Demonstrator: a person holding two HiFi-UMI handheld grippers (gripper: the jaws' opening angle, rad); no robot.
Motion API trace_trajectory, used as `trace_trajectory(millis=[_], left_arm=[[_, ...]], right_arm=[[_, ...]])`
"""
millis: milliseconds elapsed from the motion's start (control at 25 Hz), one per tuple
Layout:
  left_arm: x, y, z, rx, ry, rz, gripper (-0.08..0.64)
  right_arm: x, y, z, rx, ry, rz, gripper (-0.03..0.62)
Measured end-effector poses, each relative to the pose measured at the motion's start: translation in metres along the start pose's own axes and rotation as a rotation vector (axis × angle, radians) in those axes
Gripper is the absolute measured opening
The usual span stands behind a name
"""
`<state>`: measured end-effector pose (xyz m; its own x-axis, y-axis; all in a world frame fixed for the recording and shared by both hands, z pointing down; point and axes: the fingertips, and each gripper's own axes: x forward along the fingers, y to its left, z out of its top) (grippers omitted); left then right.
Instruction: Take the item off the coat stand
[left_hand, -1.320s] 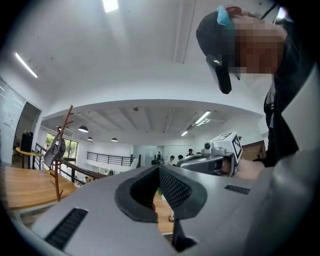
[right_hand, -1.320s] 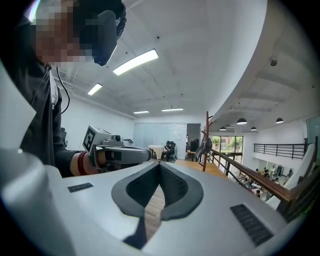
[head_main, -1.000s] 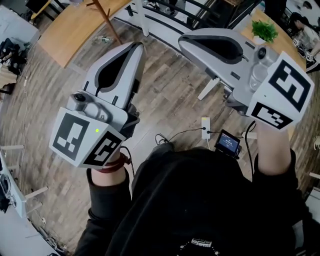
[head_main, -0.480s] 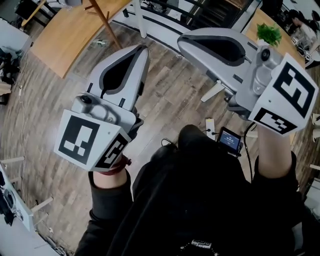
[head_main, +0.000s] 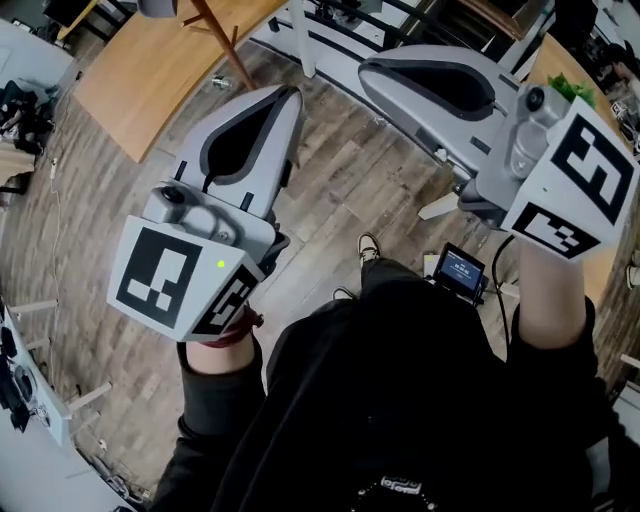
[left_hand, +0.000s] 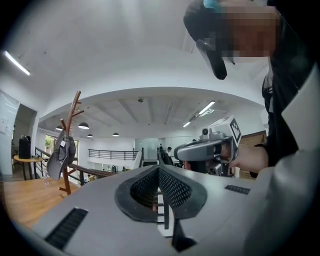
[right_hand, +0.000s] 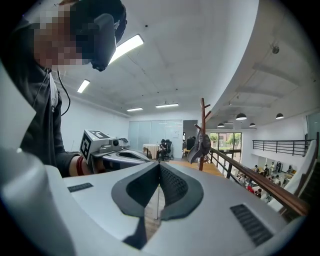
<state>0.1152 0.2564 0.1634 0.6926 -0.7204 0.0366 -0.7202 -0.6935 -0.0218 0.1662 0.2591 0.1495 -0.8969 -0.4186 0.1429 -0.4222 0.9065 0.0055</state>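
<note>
– Both grippers have gone forward with me toward the coat stand (head_main: 225, 45), and my shoe (head_main: 368, 246) now shows on the plank floor (head_main: 100, 250), well short of the stand.
– How are you holding them?
– Arms out in front, wrists straight. My left gripper (head_main: 284, 96) and right gripper (head_main: 372, 74) lie about level, side by side, tips toward the stand. Each has its jaws pressed together on nothing.
– And the item?
– My target, the grey cloth item (left_hand: 62, 152), hangs high on the stand's pegs, well apart from both grippers.
</note>
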Motion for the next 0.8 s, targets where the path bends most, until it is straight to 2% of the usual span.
trace_trajectory(millis=[240, 520, 800], left_arm=[[0.036, 0.034, 0.002, 0.033, -0.008, 0.048, 0.0], [0.072, 0.054, 0.003, 0.021, 0.005, 0.067, 0.0], [0.11, 0.058, -0.023, 0.018, 0.048, 0.086, 0.0]], right_arm=[[0.02, -0.05, 0.003, -0.026, -0.044, 0.04, 0.017], [0.027, -0.096, -0.002, 0.007, -0.057, 0.094, 0.015], [0.024, -0.141, -0.031, 0.057, -0.068, 0.117, 0.015]])
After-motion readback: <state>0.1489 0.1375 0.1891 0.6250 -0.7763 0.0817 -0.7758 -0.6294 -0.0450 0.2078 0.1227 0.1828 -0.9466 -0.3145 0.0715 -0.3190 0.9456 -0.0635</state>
